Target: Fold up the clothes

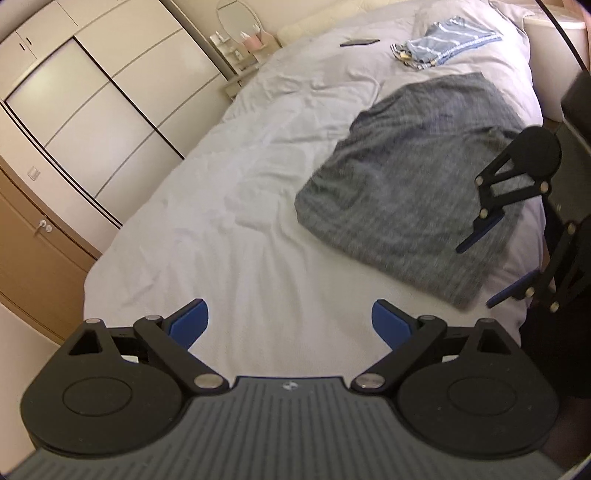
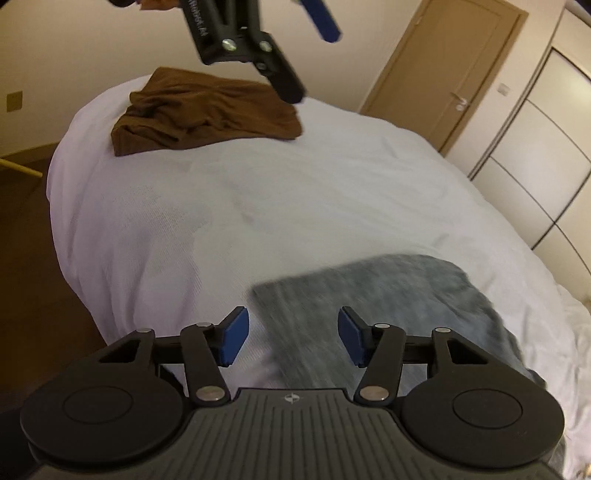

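A grey knitted garment (image 1: 417,177) lies folded on the white bed (image 1: 229,206); it also shows in the right wrist view (image 2: 388,295). My left gripper (image 1: 290,325) is open and empty above bare sheet, left of the garment. My right gripper (image 2: 293,338) is open and empty, just above the grey garment's near edge; it shows in the left wrist view (image 1: 476,273) at the garment's right edge. A brown garment (image 2: 207,110) lies crumpled at the bed's far end. A blue striped garment (image 1: 447,40) lies near the pillow.
A dark phone-like object (image 1: 360,42) lies on the bed near the striped garment. A wardrobe (image 1: 92,110) stands left of the bed, with a dressing table and mirror (image 1: 240,33) beyond. A door (image 2: 443,74) is past the bed's foot.
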Motion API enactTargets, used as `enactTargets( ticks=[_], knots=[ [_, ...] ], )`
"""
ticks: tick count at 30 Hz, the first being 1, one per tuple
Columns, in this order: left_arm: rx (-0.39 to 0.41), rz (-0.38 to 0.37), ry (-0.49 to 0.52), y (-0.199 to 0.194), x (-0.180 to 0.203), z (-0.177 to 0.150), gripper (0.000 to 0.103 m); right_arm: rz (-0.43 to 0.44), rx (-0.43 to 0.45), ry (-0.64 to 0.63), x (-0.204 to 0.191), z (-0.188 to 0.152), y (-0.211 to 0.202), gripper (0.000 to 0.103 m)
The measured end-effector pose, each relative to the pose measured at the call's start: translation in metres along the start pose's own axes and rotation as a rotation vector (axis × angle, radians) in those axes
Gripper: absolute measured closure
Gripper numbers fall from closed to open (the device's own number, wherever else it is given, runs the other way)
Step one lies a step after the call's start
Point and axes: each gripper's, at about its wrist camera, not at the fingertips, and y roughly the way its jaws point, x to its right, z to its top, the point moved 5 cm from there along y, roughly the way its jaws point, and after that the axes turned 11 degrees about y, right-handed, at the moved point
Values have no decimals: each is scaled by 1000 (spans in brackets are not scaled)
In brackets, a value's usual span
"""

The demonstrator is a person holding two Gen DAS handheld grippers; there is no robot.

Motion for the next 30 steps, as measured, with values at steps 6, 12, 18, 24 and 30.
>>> enactTargets(
  ticks=[6, 12, 18, 24, 30],
  knots=[
    [-2, -21, -29, 15, 0, -21, 9, -73, -21, -139, -24, -2, 44, 50],
    [9, -23, 21, 28, 1, -22, 9, -129, 9, -209, -25, -7, 56, 54],
    [36, -21, 201, 55, 7, -3, 9, -121, 113, -117, -1, -2, 25, 101],
    [56, -35, 490, 127, 19, 22, 9, -103, 138, -8, 37, 7, -5, 101],
    [72, -65, 678, 205, 31, 39, 28, -51, 173, 127, 75, 18, -23, 101]
  ],
)
